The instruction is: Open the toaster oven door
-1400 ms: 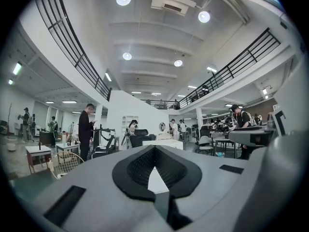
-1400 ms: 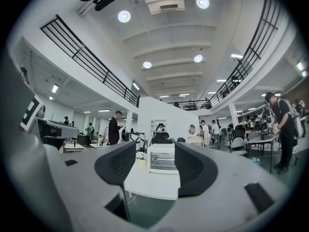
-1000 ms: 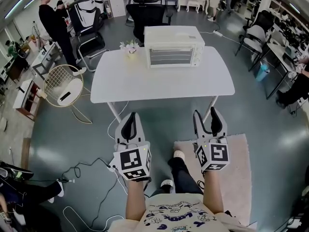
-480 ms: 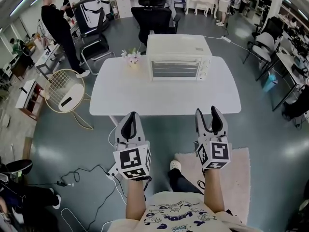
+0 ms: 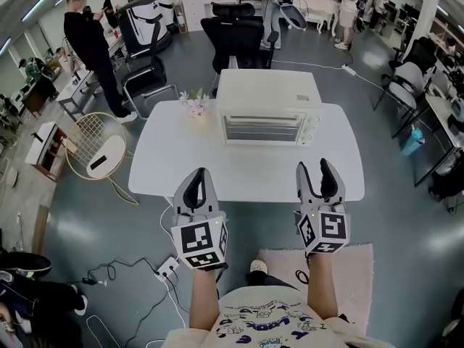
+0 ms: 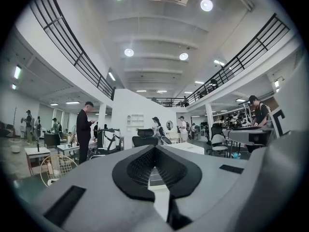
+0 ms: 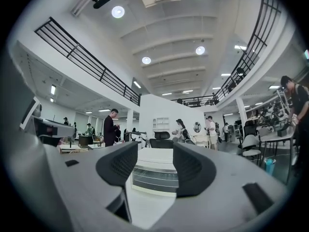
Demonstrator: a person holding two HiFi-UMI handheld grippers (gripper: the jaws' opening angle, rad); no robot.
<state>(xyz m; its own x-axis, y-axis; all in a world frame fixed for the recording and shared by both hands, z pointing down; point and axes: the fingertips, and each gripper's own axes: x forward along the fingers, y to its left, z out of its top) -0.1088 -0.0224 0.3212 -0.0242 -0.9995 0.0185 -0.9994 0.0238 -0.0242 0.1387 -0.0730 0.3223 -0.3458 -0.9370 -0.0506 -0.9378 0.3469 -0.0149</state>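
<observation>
Table (image 5: 181,158) holds toaster oven (image 5: 267,114) ahead; left gripper (image 5: 197,172) jaws together, right gripper (image 5: 315,167) closing, empty.

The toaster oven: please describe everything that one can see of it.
The oven is a white box, metal by its look, upright at the far middle of the white table. Its glass door faces the person and is shut; rack bars show behind it. Knobs sit at the right of its front. Only the table touches it; a flower pot stands apart on its left.
</observation>
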